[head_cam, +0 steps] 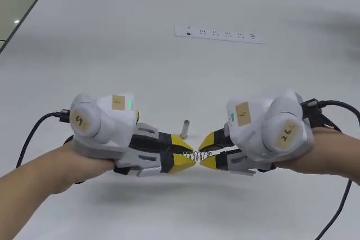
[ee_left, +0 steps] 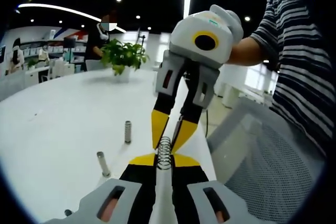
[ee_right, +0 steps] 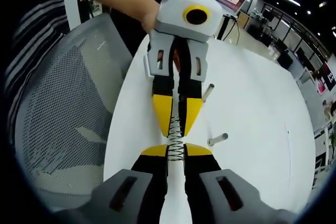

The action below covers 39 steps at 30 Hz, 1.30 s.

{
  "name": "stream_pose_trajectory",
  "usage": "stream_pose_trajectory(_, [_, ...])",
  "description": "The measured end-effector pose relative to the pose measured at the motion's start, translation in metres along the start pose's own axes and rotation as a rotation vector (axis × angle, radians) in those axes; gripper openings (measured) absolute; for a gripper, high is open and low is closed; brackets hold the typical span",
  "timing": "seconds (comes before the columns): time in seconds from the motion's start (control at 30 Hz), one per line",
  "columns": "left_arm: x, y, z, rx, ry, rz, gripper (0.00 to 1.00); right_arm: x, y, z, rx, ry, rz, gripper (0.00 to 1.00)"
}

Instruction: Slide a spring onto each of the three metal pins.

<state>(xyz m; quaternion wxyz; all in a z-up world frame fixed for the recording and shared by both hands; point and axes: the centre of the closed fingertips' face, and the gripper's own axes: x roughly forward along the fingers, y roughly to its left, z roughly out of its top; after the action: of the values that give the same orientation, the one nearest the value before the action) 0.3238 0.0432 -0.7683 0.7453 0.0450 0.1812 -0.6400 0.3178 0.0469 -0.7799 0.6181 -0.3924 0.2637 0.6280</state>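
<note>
Counted: 2 grippers, 1 spring, 1 power strip. 1 pin is seen upright in head view, and 2 are seen in ea. gripper view. In left gripper view a farther pin and a nearer pin are stood upright on the left of the jaws. In right gripper view an upper pin and a lower pin are placed on the right of the jaws.

Edges & room: the white surface is left bare btwn the grippers and the power strip at the far side. The surface's left edge is seen at top left in head view. In both gripper views the surface's near edge is seen running just beside the jaws, w/ a mesh chair beyond it.

Spring vs jaws: the spring is held btwn the 2 grippers, which are pointed tip to tip. The left gripper is brought in from the left, the right gripper from the right. In left gripper view the spring's near end is pinched btwn that view's own yellow tips, and its far end is taken by the right gripper's tips. The same is shown mirrored in right gripper view, w/ the spring run from own jaws up into the left gripper. Both pairs of jaws are thus closed down on the spring, 1 end ea. In head view the spring is placed near the pin, on the person's side of it, and apart from it.
</note>
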Motion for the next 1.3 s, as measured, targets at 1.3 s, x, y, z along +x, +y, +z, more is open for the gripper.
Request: stream_pose_trajectory(1.3, [-0.005, -0.007, -0.003, 0.012, 0.014, -0.01, 0.02, -0.019, -0.001, 0.013, 0.059, -0.148, -0.022, 0.06])
